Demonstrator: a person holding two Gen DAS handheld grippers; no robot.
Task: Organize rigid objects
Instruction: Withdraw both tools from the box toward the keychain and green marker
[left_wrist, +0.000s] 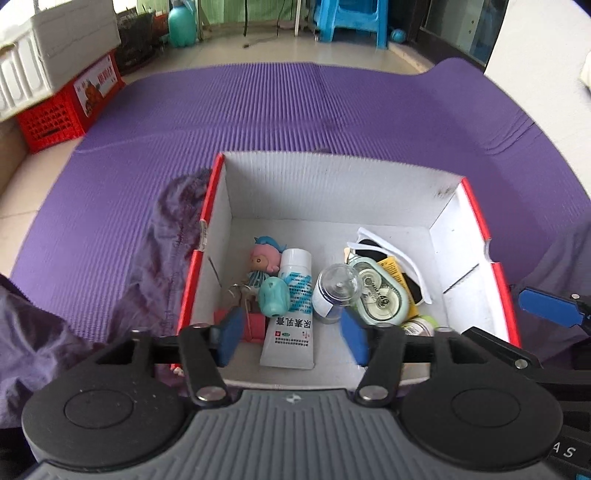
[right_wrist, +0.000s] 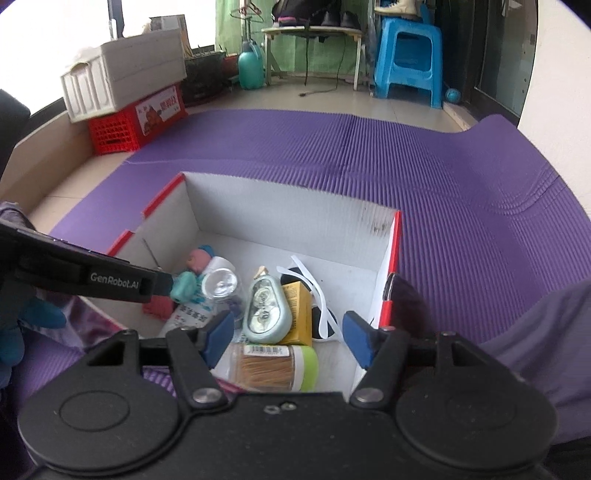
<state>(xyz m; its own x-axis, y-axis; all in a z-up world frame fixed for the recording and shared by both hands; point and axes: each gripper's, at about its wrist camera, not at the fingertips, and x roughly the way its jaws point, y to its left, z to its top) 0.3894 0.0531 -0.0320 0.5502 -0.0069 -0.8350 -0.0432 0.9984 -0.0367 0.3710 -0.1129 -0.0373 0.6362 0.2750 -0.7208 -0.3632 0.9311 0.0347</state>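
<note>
Both the left gripper (left_wrist: 291, 336) and right gripper (right_wrist: 288, 341) hung with jaws spread, pinching nothing, over the white box (left_wrist: 332, 184) of small things on the purple mat (left_wrist: 258, 107); a red crate (right_wrist: 122, 129) stood beyond the mat's far left corner.

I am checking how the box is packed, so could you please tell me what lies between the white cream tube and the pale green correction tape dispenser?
A small clear bottle with a transparent cap stands between the white cream tube and the pale green correction tape dispenser, shown best in the left wrist view.
</note>
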